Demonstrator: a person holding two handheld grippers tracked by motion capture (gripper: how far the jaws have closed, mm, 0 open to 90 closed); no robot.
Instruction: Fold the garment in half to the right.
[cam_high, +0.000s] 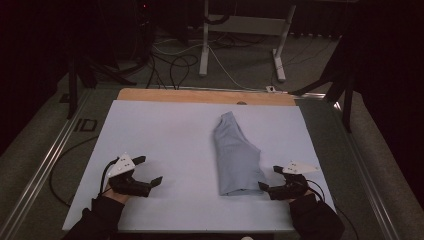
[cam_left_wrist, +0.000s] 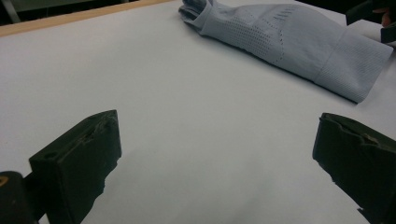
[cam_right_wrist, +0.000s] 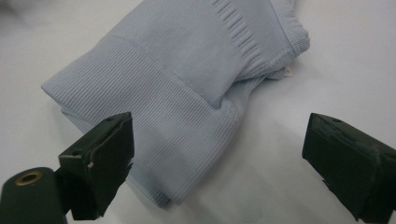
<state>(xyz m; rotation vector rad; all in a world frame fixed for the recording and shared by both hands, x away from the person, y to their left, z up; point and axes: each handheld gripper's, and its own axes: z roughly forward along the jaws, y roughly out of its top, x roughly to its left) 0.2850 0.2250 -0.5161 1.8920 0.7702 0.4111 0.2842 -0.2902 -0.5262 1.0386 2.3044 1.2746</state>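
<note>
The right claw (cam_high: 270, 178) is spread wide and empty, low over the table (cam_high: 165, 135), with the folded sweater (cam_high: 235, 157) just ahead of it: in the right gripper view the ribbed hem (cam_right_wrist: 154, 121) lies before the jaw at the left of that view, while the other jaw stands over bare table. The left claw (cam_high: 149, 170) is also spread and empty, resting on bare table, the sweater well off ahead and toward the right claw.

Bare sheet (cam_high: 165, 135) left of folded garment (cam_high: 236, 155).
</note>
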